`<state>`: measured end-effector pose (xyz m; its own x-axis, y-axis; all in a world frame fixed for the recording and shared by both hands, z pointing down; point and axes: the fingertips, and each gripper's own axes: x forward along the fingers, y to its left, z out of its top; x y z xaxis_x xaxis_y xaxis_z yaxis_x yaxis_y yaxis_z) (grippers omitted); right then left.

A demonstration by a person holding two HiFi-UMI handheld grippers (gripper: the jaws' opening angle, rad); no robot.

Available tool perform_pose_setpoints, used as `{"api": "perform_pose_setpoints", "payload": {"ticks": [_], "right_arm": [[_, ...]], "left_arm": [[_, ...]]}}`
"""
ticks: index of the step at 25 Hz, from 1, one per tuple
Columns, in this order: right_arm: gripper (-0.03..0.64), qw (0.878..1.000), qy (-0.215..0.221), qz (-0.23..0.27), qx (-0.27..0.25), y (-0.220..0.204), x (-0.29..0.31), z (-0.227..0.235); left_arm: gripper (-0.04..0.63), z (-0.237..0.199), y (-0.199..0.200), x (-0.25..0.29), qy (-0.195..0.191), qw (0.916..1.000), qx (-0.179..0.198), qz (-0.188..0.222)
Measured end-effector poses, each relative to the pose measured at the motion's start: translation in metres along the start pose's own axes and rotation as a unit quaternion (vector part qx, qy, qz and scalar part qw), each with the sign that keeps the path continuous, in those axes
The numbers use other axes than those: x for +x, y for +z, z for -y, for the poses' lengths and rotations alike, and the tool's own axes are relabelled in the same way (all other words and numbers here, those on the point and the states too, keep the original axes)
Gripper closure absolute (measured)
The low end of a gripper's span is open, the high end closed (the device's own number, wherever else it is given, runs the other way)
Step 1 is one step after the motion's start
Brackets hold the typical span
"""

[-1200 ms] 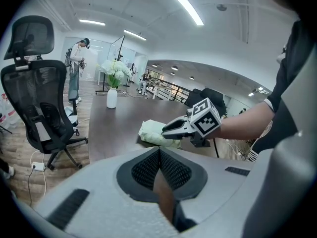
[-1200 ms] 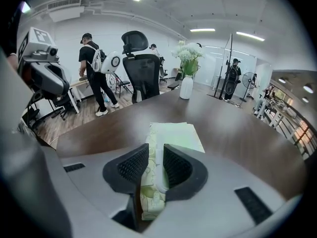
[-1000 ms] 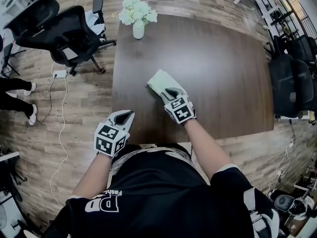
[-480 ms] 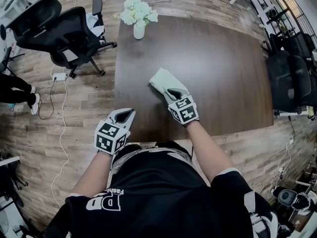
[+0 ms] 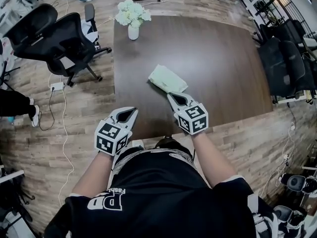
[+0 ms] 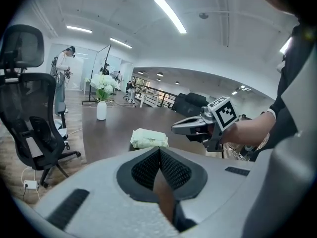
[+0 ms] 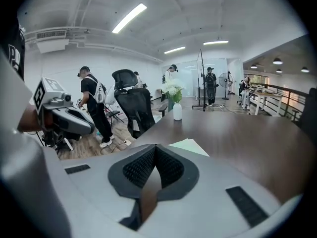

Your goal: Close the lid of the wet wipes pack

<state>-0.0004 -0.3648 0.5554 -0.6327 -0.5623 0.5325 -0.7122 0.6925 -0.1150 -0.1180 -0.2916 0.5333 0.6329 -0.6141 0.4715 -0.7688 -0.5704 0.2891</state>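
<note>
We see the wipes pack (image 5: pixel 167 78) lying flat on the dark table (image 5: pixel 223 53), a little in from the near edge and left of the middle, with one short end turned toward the person. It is pale green and looks smooth on top. We cannot make out the lid itself from any view. The right gripper (image 5: pixel 171 95) hangs in the air just short of the pack's near end, pointing at it and tilted down, and it touches nothing. Its jaws have just been closing and now sit together, with only air between the dark ribbed pads. The left gripper (image 5: pixel 133 110) is over the near left corner of the table, well apart from the pack. Its claw is closed too and holds nothing. From the left gripper view we see the pack straight ahead, with the other gripper raised clear to its right. A white vase (image 5: pixel 132 32) of white flowers stands at the far left corner of the table, and a black office chair (image 5: pixel 54 33) sits on the wood floor beside it.
</note>
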Motion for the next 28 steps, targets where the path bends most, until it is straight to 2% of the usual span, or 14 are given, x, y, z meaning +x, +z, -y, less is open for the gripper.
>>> {"api": "perform_pose_setpoints", "payload": {"ticks": [7,14,20,28], "right_arm": [[0.612,0.999,-0.01,0.04,0.024,0.005,-0.034,-0.042],[0.612,0.997,-0.015,0.063,0.045,0.006,-0.058,-0.064],[0.612,0.996,-0.004,0.08,0.043,0.01,-0.078,-0.073],[0.612,0.996,0.024,0.082,0.032,0.005,-0.109,-0.079]], "left_arm": [[0.578,0.015,0.003,-0.025,-0.03,0.9992,0.023,0.015],[0.578,0.036,0.011,-0.038,-0.051,0.9973,0.044,0.029],[0.578,0.052,0.016,-0.046,-0.042,0.997,0.05,0.042],[0.578,0.082,0.016,-0.05,-0.016,0.9978,0.037,0.053]]}}
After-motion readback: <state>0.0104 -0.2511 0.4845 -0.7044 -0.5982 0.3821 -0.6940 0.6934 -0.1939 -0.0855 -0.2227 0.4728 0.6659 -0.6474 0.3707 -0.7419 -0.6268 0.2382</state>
